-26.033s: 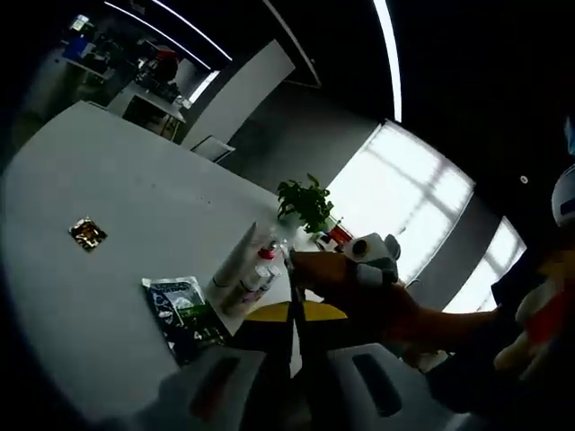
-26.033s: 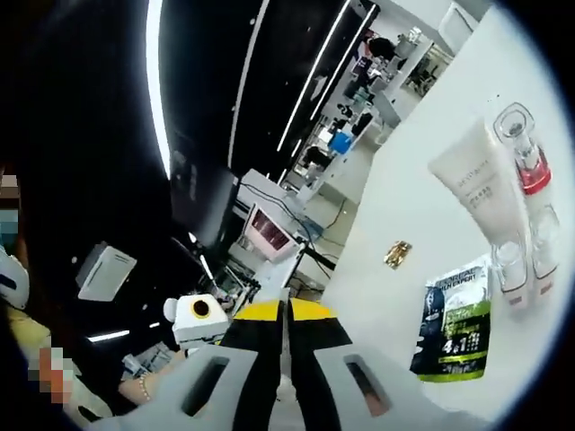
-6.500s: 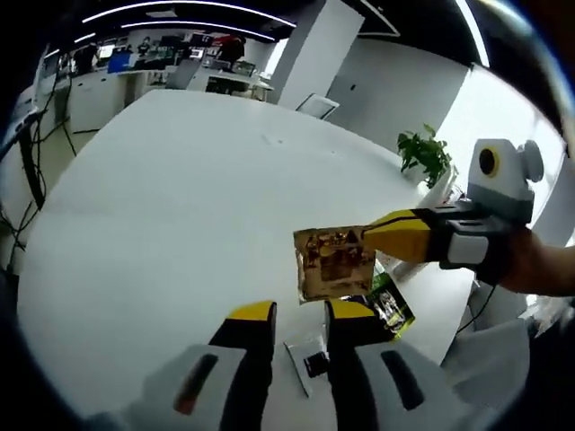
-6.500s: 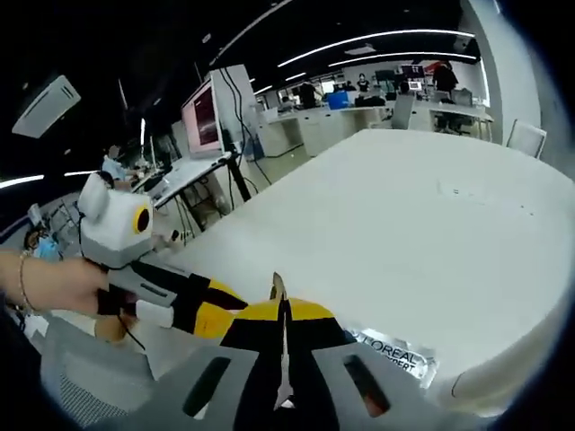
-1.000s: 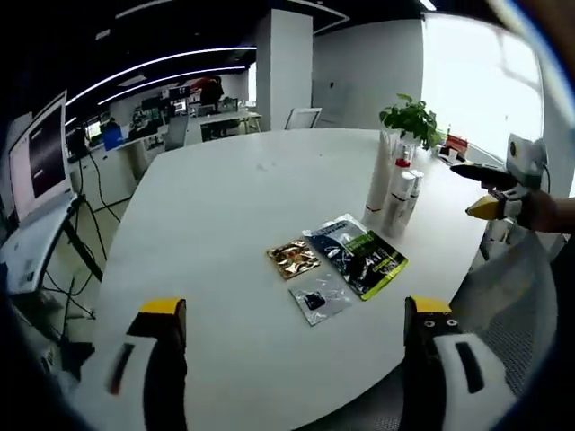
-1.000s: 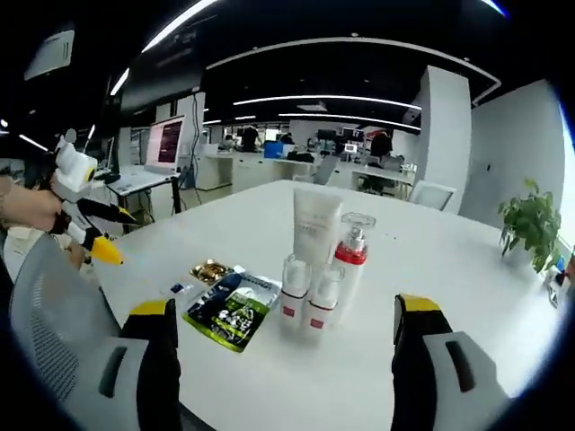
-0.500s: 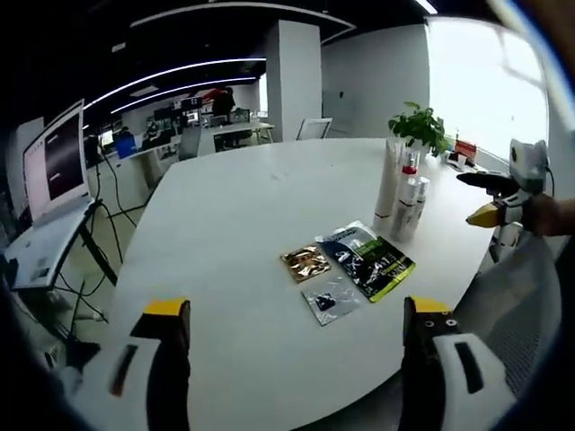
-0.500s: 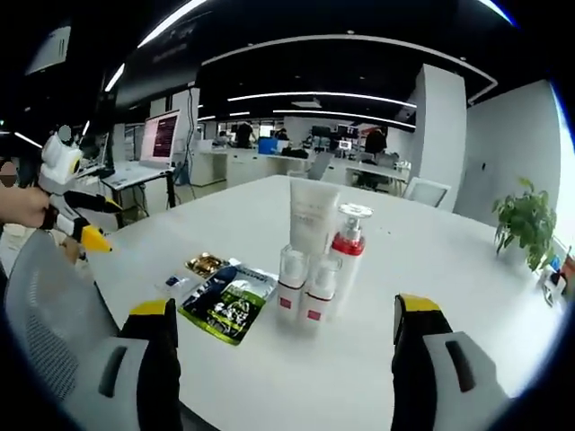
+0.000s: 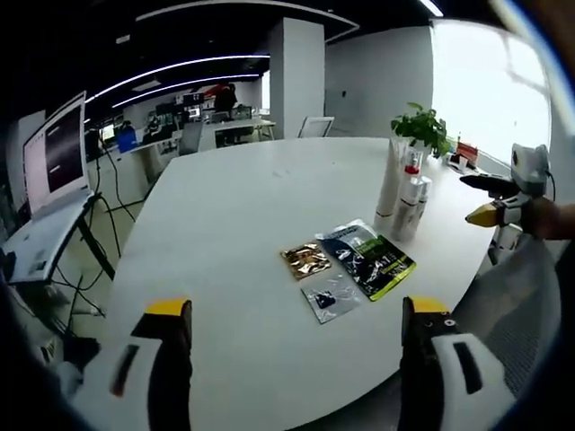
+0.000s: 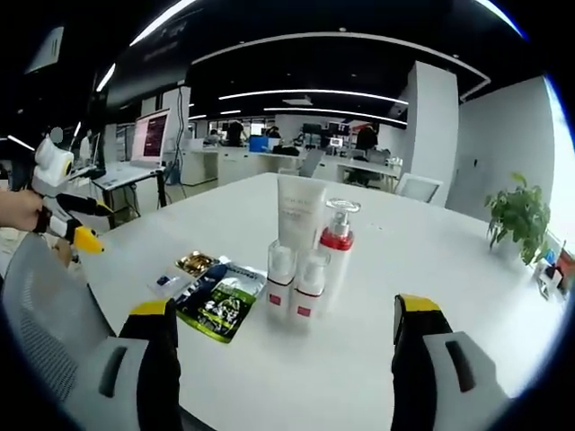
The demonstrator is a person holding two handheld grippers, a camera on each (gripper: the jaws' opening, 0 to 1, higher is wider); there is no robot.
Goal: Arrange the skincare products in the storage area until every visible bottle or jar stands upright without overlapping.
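Wide bare worktop (image 9: 234,215) beyond the sachets (image 9: 346,268). Bottles (image 10: 305,256) stand upright, touching, just beside sachets; no gap betw. them. Plant (image 10: 519,214) well apart, far edge.

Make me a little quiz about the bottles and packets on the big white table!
1. True or false: the tall white tube is lying flat on the table.
2. Which is nearest the two small bottles? A) the green and black packet B) the gold packet C) the potted plant
3. Fill in: both the left tongs and the right tongs are ____, holding nothing.

Key: 1 false, it stands upright behind the pump bottle with the red collar. 2 A. 3 open.
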